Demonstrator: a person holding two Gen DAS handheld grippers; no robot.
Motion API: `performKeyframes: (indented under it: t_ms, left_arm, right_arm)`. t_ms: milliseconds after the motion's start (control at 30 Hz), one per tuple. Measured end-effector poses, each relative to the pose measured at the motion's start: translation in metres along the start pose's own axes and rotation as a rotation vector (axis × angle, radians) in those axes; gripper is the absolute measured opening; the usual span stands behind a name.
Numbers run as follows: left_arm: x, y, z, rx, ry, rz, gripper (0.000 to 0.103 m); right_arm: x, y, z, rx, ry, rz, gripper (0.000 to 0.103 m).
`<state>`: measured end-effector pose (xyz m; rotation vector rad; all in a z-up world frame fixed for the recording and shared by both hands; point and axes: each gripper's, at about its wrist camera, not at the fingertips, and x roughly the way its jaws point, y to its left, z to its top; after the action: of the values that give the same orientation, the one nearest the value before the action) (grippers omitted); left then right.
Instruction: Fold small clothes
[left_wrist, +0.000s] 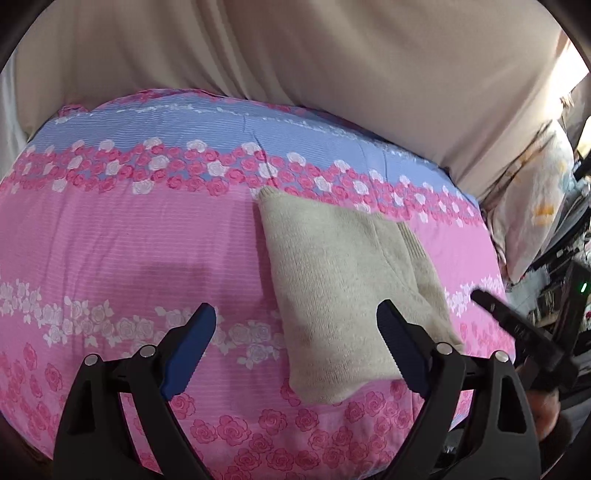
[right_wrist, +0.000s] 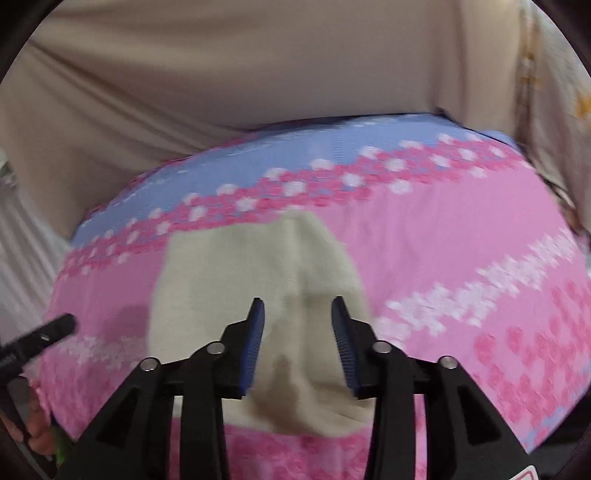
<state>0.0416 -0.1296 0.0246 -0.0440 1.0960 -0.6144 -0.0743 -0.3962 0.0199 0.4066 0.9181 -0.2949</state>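
Pink rose-print bedspread (left_wrist: 110, 240) underfoot, beige curtain (left_wrist: 295, 48) hanging behind, pillow (left_wrist: 532, 206) off past the far right edge. Lying flat on the spread: cream knit garment (left_wrist: 332, 280), already doubled into a long rectangle, ribbed cuff showing along its right side.

Left gripper (left_wrist: 295, 321) hovering over the garment's near-left edge, jaws spread wide, nothing held. Right gripper (right_wrist: 297, 314) poised over the garment's near end, jaws partly apart, empty too; some blur in that view.

Judging by the shape, likely one more fold lengthwise-in-half left. Worth doing well: pinch both near corners of the garment, catching every layer, not just the top one. Lift only a little, carry the near end over to the far end, keep both sides level. Lay down, then release. Risk: thick knit slipping out, layers sliding askew.
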Motion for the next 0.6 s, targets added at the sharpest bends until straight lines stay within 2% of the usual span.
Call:
performKeyframes:
  t_ms: [100,133,167,200,233,267,333,400,500,533,600]
  left_arm:
    - [0.007,-0.005,-0.002,0.021,0.034,-0.005,0.087]
    - [0.011,-0.004,-0.002,0.015,0.048,-0.005,0.087]
    - [0.014,-0.002,-0.002,0.001,0.059,-0.006,0.087]
    - [0.016,0.003,-0.003,-0.022,0.072,-0.007,0.087]
    - [0.018,0.007,-0.004,-0.038,0.079,-0.006,0.087]
    - [0.019,0.012,-0.004,-0.058,0.086,0.001,0.087]
    - [0.017,0.024,-0.006,-0.093,0.082,0.015,0.087]
    - [0.013,0.035,-0.006,-0.129,0.068,0.031,0.087]
    - [0.012,0.049,-0.007,-0.166,0.067,0.049,0.087]
    - [0.012,0.053,-0.008,-0.17,0.066,0.058,0.087]
    - [0.012,0.059,-0.008,-0.184,0.065,0.062,0.087]
  right_arm:
    - [0.05,0.023,-0.006,-0.074,0.129,0.081,0.038]
    - [0.065,0.026,-0.011,-0.097,0.157,0.068,0.037]
    - [0.088,0.024,-0.017,-0.121,0.198,0.023,0.026]
    - [0.107,0.019,-0.022,-0.131,0.231,-0.007,0.022]
    - [0.11,0.015,-0.024,-0.109,0.222,-0.004,0.02]
    - [0.104,0.012,-0.019,-0.074,0.209,-0.006,0.016]
    - [0.077,0.015,-0.013,-0.055,0.178,-0.023,0.018]
    - [0.043,0.021,-0.017,-0.074,0.139,0.053,0.022]
    - [0.015,0.042,-0.056,-0.178,0.189,0.22,0.028]
    - [0.016,0.052,-0.079,-0.241,0.217,0.247,0.028]
    - [0.031,0.07,-0.114,-0.333,0.255,0.224,0.028]
